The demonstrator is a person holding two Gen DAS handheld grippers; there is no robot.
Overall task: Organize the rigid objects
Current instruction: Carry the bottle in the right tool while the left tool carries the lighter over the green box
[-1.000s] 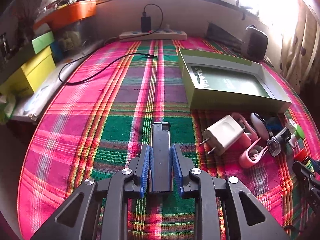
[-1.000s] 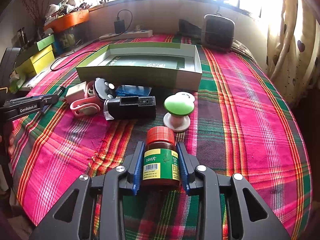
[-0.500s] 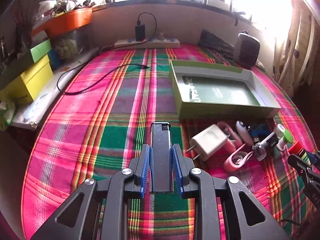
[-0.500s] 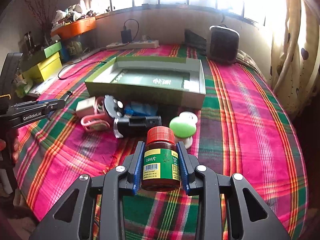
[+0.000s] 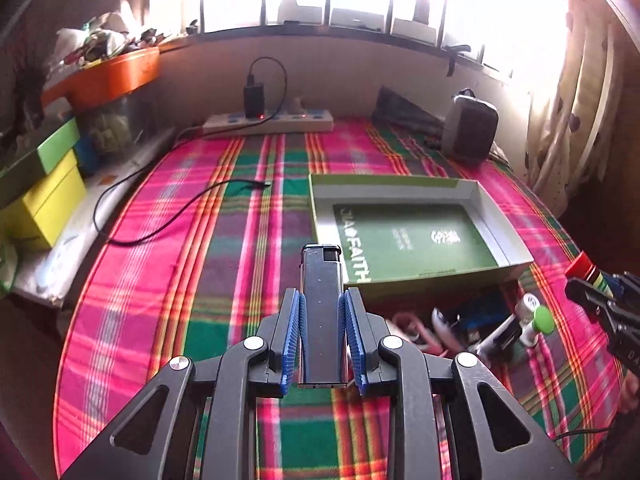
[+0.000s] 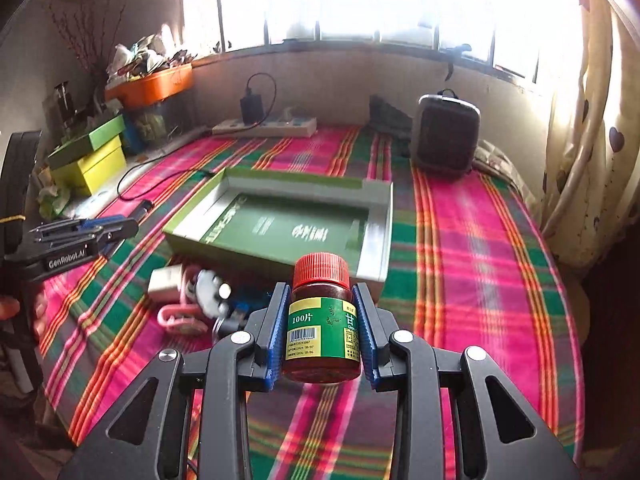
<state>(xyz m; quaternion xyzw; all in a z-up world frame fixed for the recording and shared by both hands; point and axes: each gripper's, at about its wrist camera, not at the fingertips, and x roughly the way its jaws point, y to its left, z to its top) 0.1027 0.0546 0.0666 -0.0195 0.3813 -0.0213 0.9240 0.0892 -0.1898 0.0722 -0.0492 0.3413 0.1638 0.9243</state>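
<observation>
Rigid objects: being sorted into green box (image 5: 404, 236) on plaid cloth (image 5: 192, 248); box sitting open, only a printed liner showing inside, nothing placed in it yet.
Left gripper (image 5: 322, 312): pinching dark slim lighter-like item (image 5: 321, 300) between blue pads (image 5: 295, 332), holding it raised above cloth, pointing toward box's near-left corner.
Right gripper (image 6: 321, 312): clamping brown pill bottle (image 6: 321, 328) with red cap and green label, bottle upright, lifted off cloth, aiming at box's near wall.
Progress: early; two items being carried at once, neither over the box opening yet by my read.
Remaining pile: lying just in front of box's near wall, outside it.
Pile contents: white charger plug (image 6: 166, 278), pink clip (image 6: 176, 318), green-topped knob (image 5: 542, 320), blue piece (image 5: 476, 308), one white-and-dark item too blurred to name.
Pile state: items touching or overlapping; motion blur hiding details.
Not part of job, likely: power strip (image 5: 268, 122), black cable (image 5: 160, 220), heater (image 6: 446, 136), yellow-green boxes (image 6: 92, 160).
Left to do: judging that both held items are needing drop-off in box, then pile pieces are needing pickup one by one.
Risk: bottle is round, could be rolling once released lying down.
</observation>
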